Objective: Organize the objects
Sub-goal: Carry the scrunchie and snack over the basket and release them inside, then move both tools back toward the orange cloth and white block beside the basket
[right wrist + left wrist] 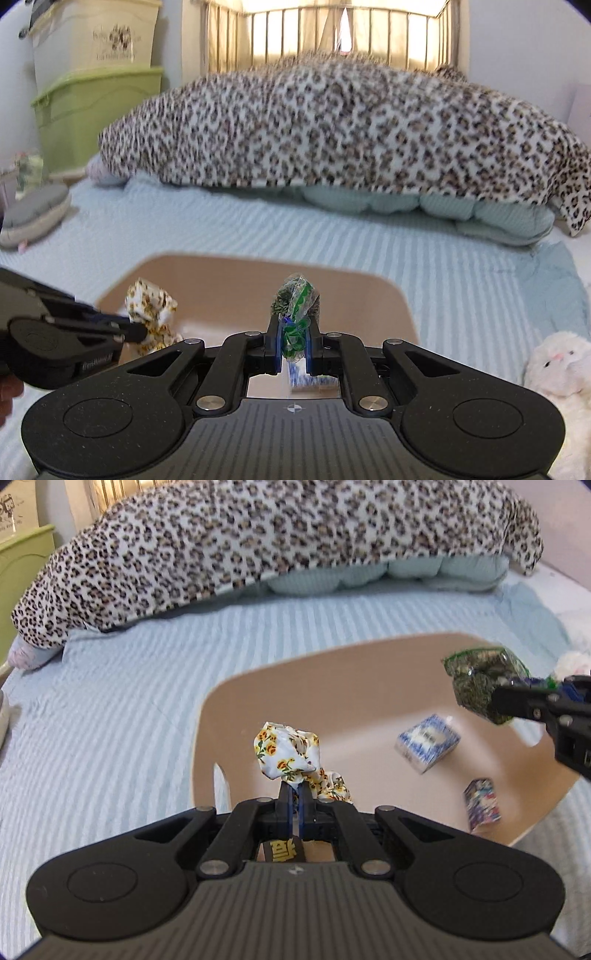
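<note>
At frame centre, the left gripper (pixel 294 788) clenches a floral cloth (pixel 286 753) above a tan tray (pixel 236 716) on the bed. Right gripper (pixel 293 332) pinches a crinkly green packet (pixel 295 295). Either thin pinch could slip, dropping items onto bedding.

We note a tan basin (pixel 229 701) on a pale-blue striped bedspread (pixel 110 709); above it, white cloth with orange-yellow flowers (pixel 286 753) and a dark-green packet (pixel 480 686); inside it, a blue-and-white box (pixel 428 746); behind it, a leopard-print blanket (pixel 221 542).
</note>
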The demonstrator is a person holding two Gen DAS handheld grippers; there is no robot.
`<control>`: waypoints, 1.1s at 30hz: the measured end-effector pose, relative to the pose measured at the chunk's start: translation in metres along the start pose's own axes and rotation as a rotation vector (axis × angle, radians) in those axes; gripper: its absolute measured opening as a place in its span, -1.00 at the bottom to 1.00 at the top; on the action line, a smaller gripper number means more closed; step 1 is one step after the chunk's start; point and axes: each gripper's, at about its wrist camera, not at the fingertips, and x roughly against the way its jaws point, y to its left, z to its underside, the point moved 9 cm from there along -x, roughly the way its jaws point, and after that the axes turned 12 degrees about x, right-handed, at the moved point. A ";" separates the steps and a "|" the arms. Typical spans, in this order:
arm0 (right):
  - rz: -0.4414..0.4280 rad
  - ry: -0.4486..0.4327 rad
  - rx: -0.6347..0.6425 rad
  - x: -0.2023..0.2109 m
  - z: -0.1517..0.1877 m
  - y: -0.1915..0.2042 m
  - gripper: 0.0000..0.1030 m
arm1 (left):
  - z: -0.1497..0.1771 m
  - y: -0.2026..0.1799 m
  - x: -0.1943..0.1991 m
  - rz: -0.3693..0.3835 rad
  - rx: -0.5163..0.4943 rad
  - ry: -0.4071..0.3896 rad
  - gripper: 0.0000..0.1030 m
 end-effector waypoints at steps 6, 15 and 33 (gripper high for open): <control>-0.011 0.099 0.022 -0.028 0.027 0.011 -0.78 | 0.015 0.003 -0.014 -0.003 -0.005 0.042 -0.93; 0.027 0.070 0.020 -0.009 0.023 0.010 0.29 | 0.005 -0.001 0.025 0.031 0.009 -0.033 0.20; 0.056 0.090 -0.006 0.085 0.059 0.001 1.00 | 0.047 0.016 0.109 -0.008 -0.004 -0.057 0.65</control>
